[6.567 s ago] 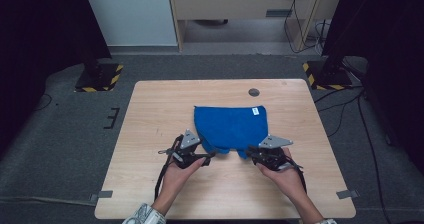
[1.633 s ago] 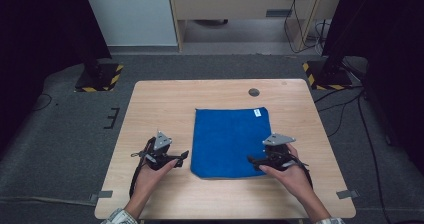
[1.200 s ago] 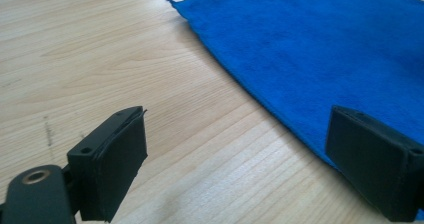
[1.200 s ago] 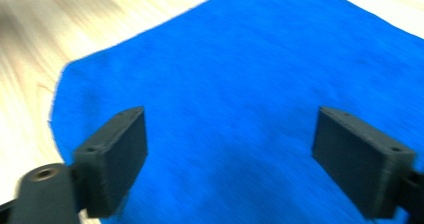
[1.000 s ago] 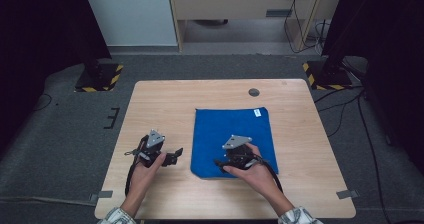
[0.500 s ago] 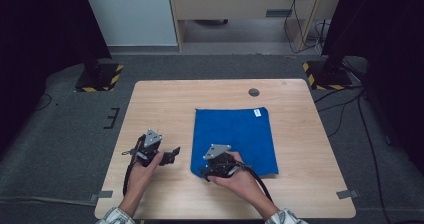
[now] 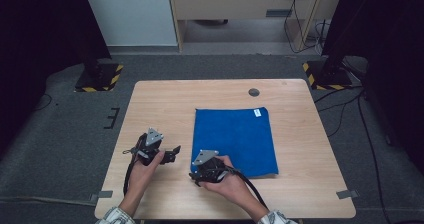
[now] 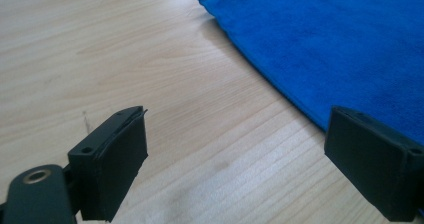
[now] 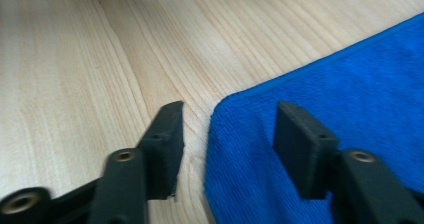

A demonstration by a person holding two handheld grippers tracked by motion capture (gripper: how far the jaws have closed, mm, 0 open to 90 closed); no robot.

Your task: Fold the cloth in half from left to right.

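The wooden table [image 7: 150,99] is seen whole from the high view; its near edge is partly covered by the person's forearms. A blue cloth [image 7: 235,139] is laid flat right of the table's centre, with a small white tag [image 7: 257,113] at its far right corner; what is printed on the tag cannot be made out. The cloth's near left corner is hidden under the right gripper [image 9: 227,134] in the high view. In the right gripper view that corner is seen between jaws that have just been closing, half spread, pads not pressing. The left gripper [image 8: 240,149] is held over bare wood just left of the cloth, jaws spread wide, nothing between them. A small dark disc [image 7: 254,92] lies near the far edge, too small to identify.
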